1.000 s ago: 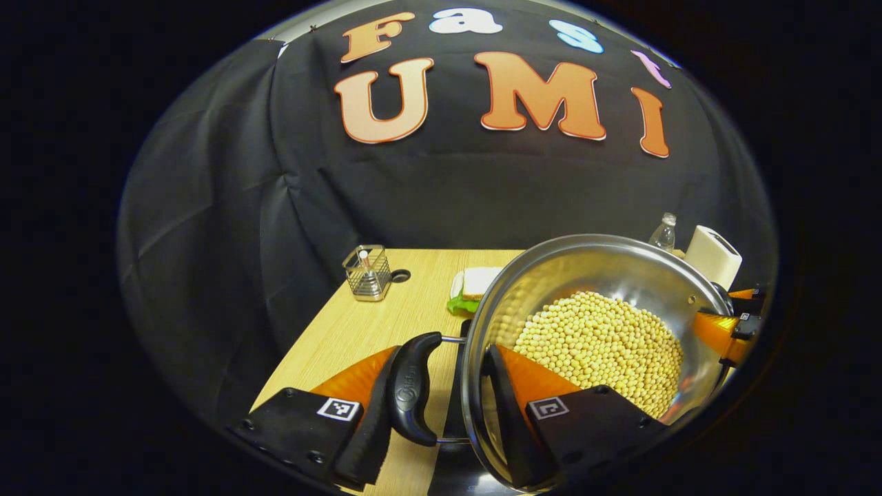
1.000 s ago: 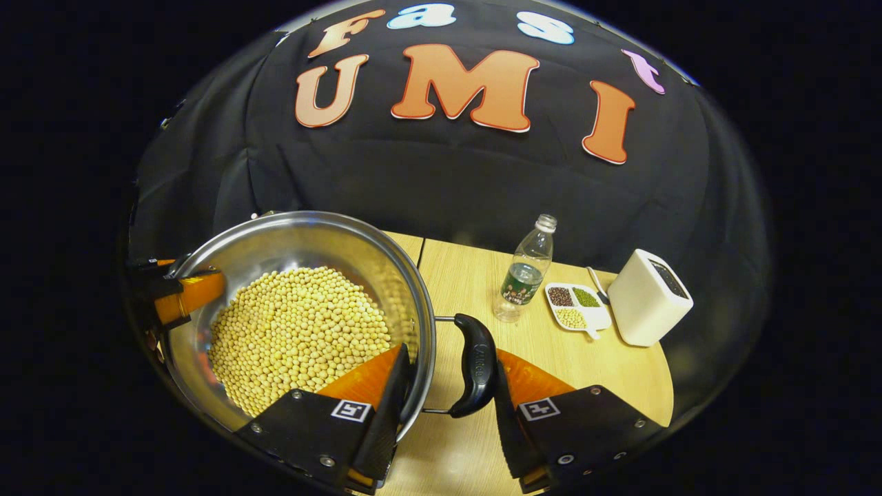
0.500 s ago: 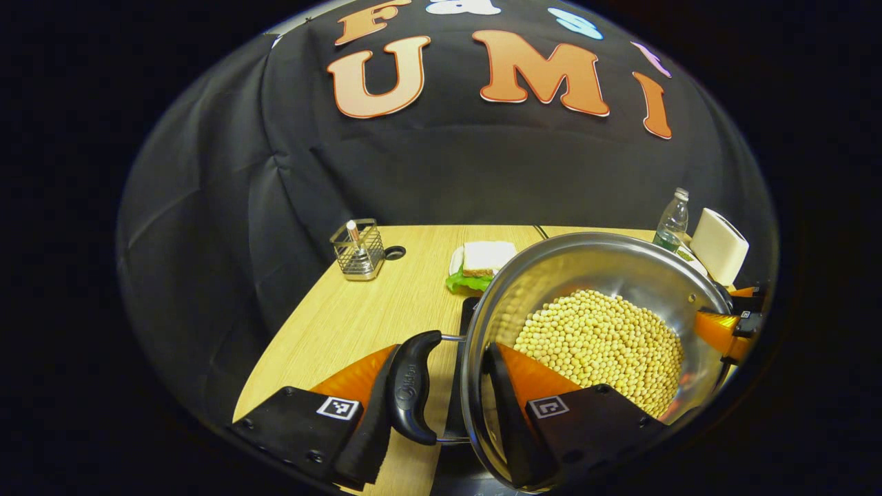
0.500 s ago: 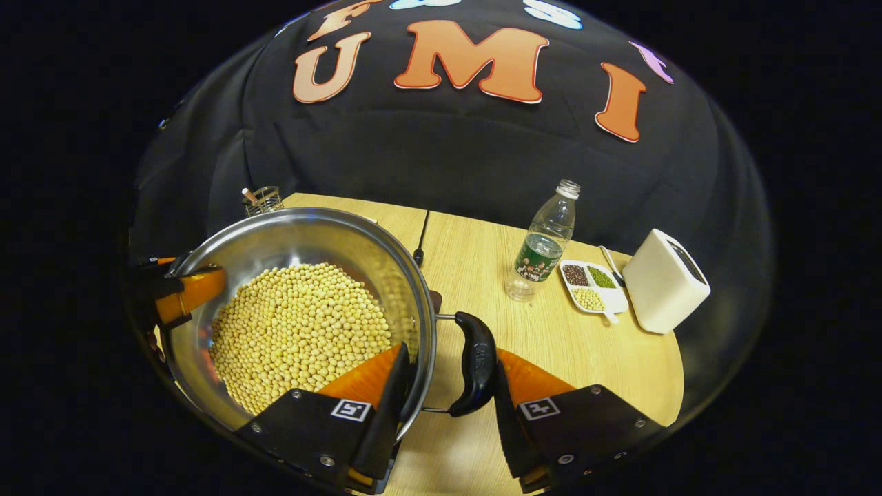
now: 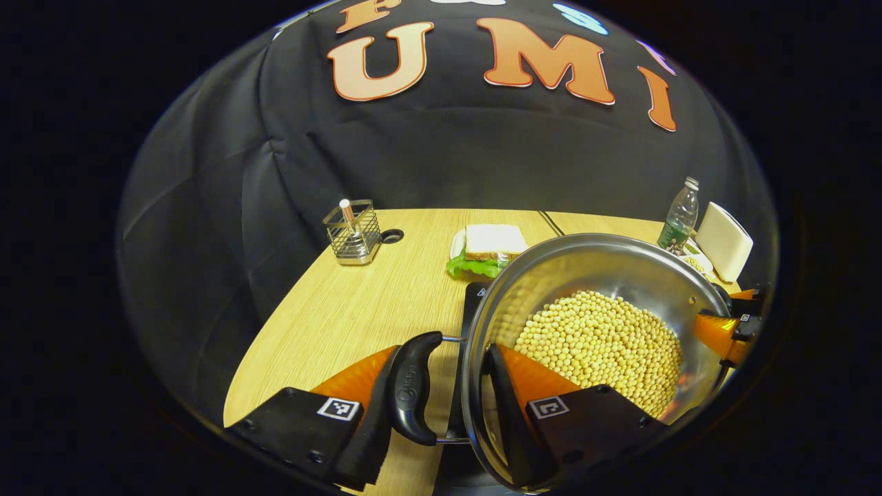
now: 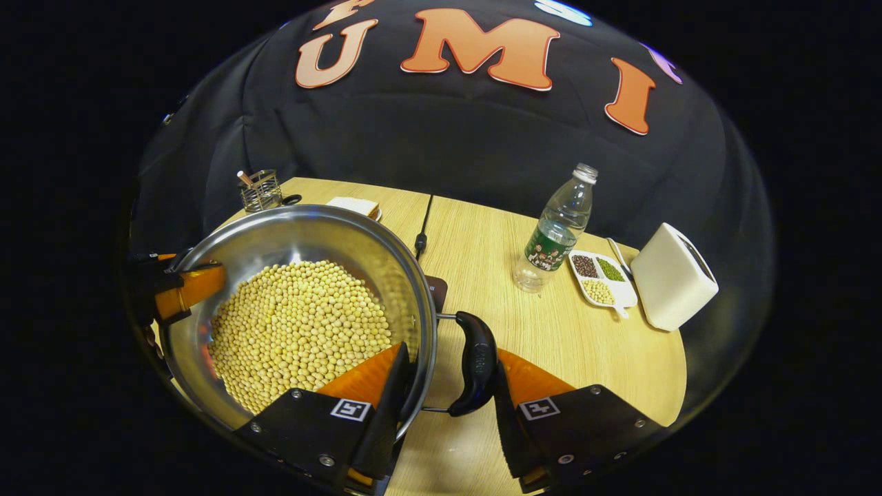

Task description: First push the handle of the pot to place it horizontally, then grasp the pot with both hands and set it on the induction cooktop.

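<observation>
The pot point(image 5: 599, 303) of beans point(image 5: 599, 344) is held over the surface point(image 5: 344, 317), above the cooktop point(image 5: 474, 303). The left gripper point(image 5: 444, 399) clamps one side handle point(image 5: 412, 389) against the pot wall; the right gripper point(image 6: 448, 386) clamps the opposite handle point(image 6: 475, 362) likewise. Far right stands a bottle point(image 6: 558, 231).

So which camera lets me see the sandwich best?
The left gripper view. There the sandwich sits in plain sight on the table, bread on top and green lettuce poking out below, just behind the pot. In the right gripper view only a small slice of bread peeks over the pot's rim.
</observation>
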Available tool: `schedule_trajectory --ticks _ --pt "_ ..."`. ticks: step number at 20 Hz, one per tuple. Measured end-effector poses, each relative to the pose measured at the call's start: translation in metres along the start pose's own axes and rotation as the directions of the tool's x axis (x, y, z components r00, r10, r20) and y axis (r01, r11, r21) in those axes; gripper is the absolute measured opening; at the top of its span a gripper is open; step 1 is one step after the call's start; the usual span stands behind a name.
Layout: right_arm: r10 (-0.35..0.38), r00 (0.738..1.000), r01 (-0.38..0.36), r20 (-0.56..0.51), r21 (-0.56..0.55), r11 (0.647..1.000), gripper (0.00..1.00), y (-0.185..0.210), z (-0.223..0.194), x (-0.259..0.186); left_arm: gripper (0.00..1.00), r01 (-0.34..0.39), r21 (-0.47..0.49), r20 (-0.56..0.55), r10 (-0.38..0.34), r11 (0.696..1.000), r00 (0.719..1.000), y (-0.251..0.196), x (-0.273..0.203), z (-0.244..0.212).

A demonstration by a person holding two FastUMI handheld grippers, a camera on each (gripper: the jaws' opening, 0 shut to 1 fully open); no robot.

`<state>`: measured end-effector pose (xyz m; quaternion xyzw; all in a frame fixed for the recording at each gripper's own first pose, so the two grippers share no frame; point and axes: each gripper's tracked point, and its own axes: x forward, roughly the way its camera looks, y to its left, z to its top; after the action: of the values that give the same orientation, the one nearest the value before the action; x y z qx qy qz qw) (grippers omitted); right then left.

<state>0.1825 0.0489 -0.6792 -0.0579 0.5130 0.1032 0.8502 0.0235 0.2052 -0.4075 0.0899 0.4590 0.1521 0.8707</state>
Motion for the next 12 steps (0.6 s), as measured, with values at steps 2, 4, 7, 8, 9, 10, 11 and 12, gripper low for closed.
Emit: schedule_trajectory --ticks 2,4,7,8,9,10,11,12 --pt "-0.002 1.000 0.002 0.010 0.006 1.000 0.64 -0.002 0.010 -0.002 0.75 0.003 -0.009 0.009 -0.003 1.000 1.000 0.000 -0.002 0.003" --pt "0.004 1.000 -0.004 0.002 0.007 1.000 0.63 -0.002 -0.001 -0.002 0.72 0.001 -0.014 -0.003 -0.001 1.000 1.000 -0.001 0.000 -0.001" --pt "0.045 0.999 -0.045 -0.003 0.005 0.999 0.69 -0.004 -0.003 0.003 0.79 -0.006 -0.028 -0.005 0.006 1.000 1.000 -0.004 -0.001 -0.001" --pt "0.069 0.998 -0.069 -0.007 -0.003 0.998 0.71 -0.003 -0.005 0.000 0.81 -0.007 -0.033 -0.001 0.007 0.999 1.000 -0.004 0.000 0.000" --pt "0.077 0.997 -0.077 0.001 -0.020 0.997 0.76 -0.005 -0.005 -0.006 0.83 -0.010 -0.033 -0.001 0.009 0.999 1.000 -0.004 0.001 0.000" --pt "0.075 0.997 -0.074 0.023 -0.047 0.996 0.78 -0.007 -0.001 -0.013 0.83 -0.007 -0.035 0.001 0.008 0.999 1.000 -0.002 0.000 0.000" --pt "0.068 0.996 -0.065 0.053 -0.069 0.996 0.82 -0.013 0.006 -0.027 0.81 -0.006 -0.043 0.009 0.006 0.999 1.000 -0.003 0.000 0.003" --pt "0.066 0.994 -0.059 0.087 -0.081 0.995 0.83 -0.016 0.015 -0.040 0.83 -0.010 -0.046 0.018 0.011 0.999 1.000 -0.003 -0.002 0.005"
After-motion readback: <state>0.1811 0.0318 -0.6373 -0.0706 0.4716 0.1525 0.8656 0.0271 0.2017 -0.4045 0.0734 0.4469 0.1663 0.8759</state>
